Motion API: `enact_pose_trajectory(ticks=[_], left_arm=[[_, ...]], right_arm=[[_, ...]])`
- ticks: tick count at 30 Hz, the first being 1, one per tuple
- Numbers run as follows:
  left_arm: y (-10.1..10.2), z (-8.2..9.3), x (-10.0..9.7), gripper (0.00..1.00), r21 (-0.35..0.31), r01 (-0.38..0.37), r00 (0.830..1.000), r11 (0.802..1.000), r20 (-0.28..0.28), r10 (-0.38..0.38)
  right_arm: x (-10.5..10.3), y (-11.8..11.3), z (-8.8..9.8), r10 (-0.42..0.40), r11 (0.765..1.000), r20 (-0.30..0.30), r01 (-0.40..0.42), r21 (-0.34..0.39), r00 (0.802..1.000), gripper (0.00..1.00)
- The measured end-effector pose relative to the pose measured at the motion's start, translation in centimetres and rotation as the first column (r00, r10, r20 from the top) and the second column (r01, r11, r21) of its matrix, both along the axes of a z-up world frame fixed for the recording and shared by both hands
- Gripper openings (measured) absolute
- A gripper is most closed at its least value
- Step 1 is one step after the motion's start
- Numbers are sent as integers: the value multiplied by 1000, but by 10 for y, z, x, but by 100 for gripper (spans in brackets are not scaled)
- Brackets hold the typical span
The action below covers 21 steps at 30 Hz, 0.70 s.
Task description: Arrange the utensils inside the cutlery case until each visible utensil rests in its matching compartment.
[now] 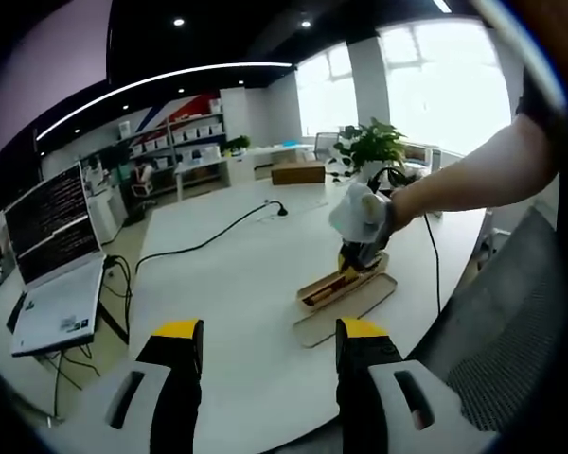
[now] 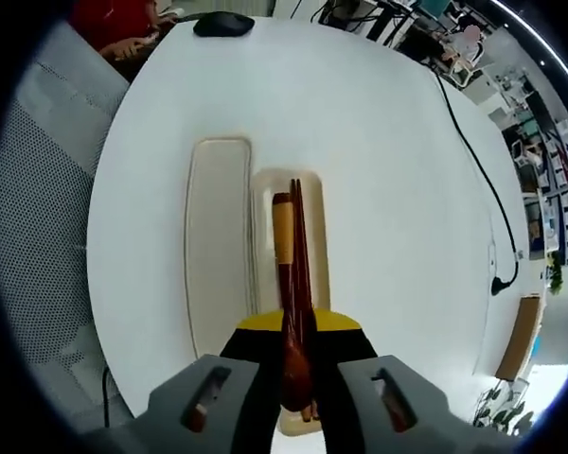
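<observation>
I'm holding the left gripper (image 1: pixel 268 339) wide apart, hovering above the white table (image 1: pixel 227 284). My right gripper (image 2: pixel 298 326) is pinching what looks like a brown spoon (image 2: pixel 295 355) over the cutlery case (image 2: pixel 314 236), its lid (image 2: pixel 218 236) lying at nine o'clock.

A: Cutlery case (image 2: pixel 312 203): pale beige, oblong with rounded corners, open, flat on the white counter (image 2: pixel 398 189).

B: Lid (image 2: pixel 218 236)?

A: Same colour, empty, flat just beside the case, long sides parallel.

B: Contents?

A: Dark reddish-brown chopsticks (image 2: pixel 296 241) lie lengthwise inside, beside a wooden spoon (image 2: pixel 284 248) with a tan handle and dark bowl. Compartment borders unclear.
</observation>
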<state>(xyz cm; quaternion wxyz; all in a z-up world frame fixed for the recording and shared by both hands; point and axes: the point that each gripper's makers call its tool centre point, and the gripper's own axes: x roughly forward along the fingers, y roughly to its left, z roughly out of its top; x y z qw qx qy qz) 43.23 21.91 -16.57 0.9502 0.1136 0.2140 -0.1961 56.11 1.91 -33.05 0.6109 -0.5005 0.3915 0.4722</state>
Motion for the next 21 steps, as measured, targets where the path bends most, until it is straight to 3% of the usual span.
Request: enact_pose_trajectory(ticks=[21], left_arm=[[0, 4, -2, 58, 2, 5, 1000, 1000, 20, -5]], right_arm=[[-4, -39, 12, -122, 992, 23, 122, 21, 992, 4]])
